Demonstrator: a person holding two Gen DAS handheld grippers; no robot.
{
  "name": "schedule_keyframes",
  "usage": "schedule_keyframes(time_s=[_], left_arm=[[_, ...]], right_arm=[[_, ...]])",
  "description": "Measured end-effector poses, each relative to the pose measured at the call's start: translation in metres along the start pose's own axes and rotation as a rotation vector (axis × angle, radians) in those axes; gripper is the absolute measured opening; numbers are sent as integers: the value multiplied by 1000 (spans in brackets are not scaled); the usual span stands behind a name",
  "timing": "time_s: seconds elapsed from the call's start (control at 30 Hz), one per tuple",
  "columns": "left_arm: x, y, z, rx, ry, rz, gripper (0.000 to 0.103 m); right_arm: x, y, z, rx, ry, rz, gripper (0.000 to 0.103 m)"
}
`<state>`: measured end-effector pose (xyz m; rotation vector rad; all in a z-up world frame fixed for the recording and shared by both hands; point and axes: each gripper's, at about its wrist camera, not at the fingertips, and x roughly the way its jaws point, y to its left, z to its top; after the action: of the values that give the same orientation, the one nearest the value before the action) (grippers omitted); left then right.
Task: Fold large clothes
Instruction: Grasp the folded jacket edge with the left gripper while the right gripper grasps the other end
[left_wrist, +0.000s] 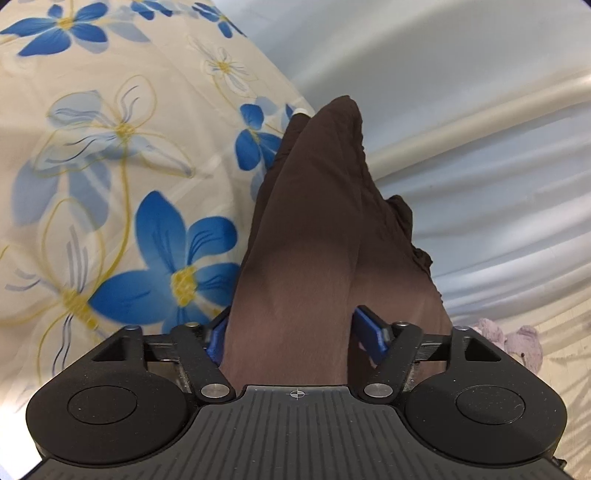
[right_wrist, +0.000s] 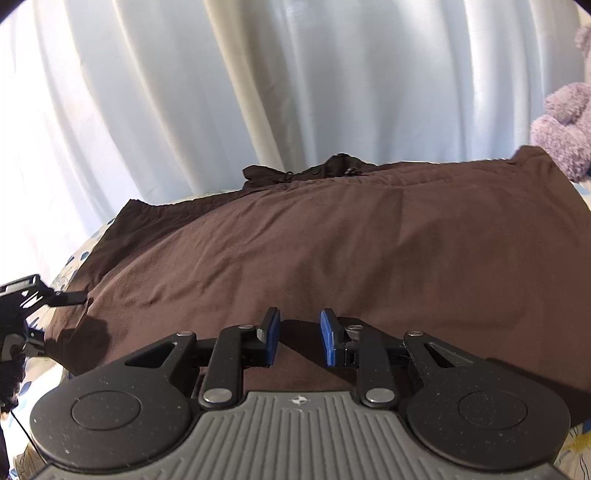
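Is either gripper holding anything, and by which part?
Left gripper has a bunched edge of the brown garment between its fingers; whether clamped cannot be told. Right gripper holds nothing.

Matt brown cloth garment (right_wrist: 332, 240), smooth flower-printed bedsheet (left_wrist: 110, 166), glossy pale curtain (right_wrist: 258, 92), fuzzy lilac plush toy (right_wrist: 565, 125)

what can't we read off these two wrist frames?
- Left wrist: left gripper pads, hidden by the brown garment between the jaws; contact unclear.
- Left wrist: bedsheet blurred.
- Right wrist: garment's near edge, hidden under the right gripper.
- Right wrist: plush toy cut off at the right edge.
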<state>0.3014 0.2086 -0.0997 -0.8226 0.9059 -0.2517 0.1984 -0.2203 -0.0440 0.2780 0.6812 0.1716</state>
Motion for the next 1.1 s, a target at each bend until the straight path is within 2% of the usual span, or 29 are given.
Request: schedule_keyframes(time_s=[0.17, 0.23, 0.33, 0.47, 0.53, 0.6, 0.7, 0.83, 0.9, 0.93, 1.1], left_arm=[[1, -5, 10, 28, 24, -38, 44], [-3, -5, 13, 22, 30, -63, 40], [-10, -12, 14, 33, 29, -83, 38], [-19, -29, 14, 52, 15, -118, 35], [-24, -39, 15, 68, 11, -146, 35], [-28, -52, 15, 90, 4, -164, 35], [-34, -73, 15, 124, -1, -192, 35], [-35, -106, 12, 159, 10, -238, 35], [-29, -126, 8, 190, 24, -259, 35], [-24, -137, 5, 209, 35, -268, 35], [18, -183, -16, 295, 125, -337, 35]], right_arm=[[11, 15, 14, -58, -3, -12, 22], [15, 21, 19, -70, -8, -10, 15], [24, 29, 29, -76, -18, -11, 9], [38, 36, 40, -68, -35, -28, 7], [51, 37, 38, -73, -9, -43, 6], [69, 36, 30, -91, 53, -74, 6], [65, 39, 36, -101, 58, -72, 5], [44, 39, 37, -85, -81, -86, 5], [73, 25, 29, -34, 84, -52, 5], [75, 20, 25, -20, 59, -30, 4], [66, -8, 32, 146, 59, 107, 4]])
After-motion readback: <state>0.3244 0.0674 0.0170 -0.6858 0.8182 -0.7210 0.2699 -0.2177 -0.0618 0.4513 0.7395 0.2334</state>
